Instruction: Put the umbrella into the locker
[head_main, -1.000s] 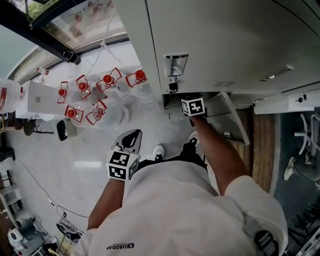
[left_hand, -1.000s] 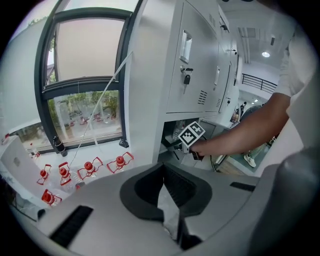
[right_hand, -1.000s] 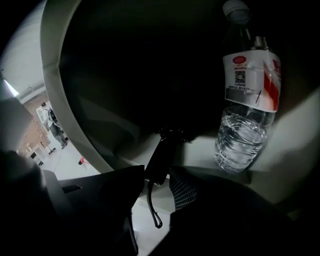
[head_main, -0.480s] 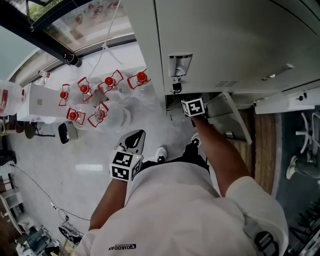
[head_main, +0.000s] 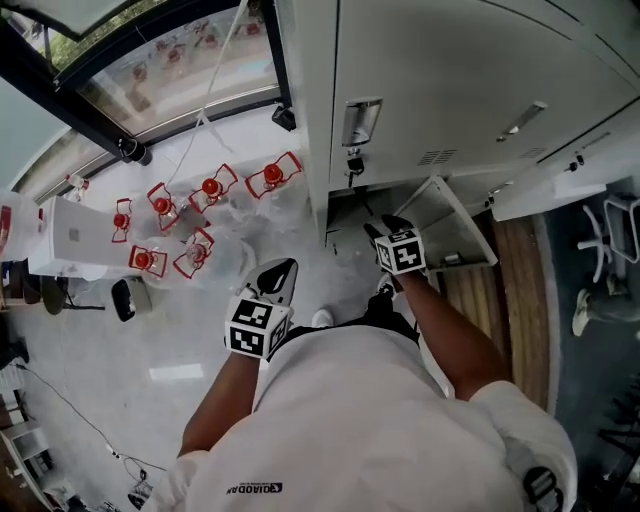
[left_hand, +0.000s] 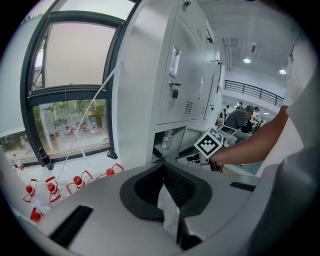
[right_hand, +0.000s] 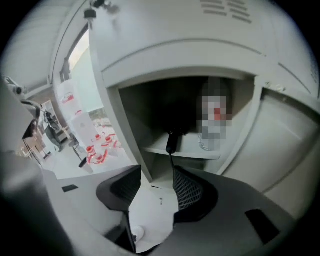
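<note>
Right gripper (head_main: 385, 226), jaws just opening and empty, points down toward the locker (head_main: 440, 90).

Two grippers show: the left gripper (head_main: 278, 274) and the right gripper (head_main: 384, 226). One umbrella (right_hand: 171, 141), one bottle (left_hand: 167, 140) and one open locker (right_hand: 122, 125) are visible. There are six red-framed objects (head_main: 208, 187).

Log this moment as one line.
right claw: jaws just opening, empty | umbrella: on locker shelf | left claw: shut, empty | locker door: open
</note>
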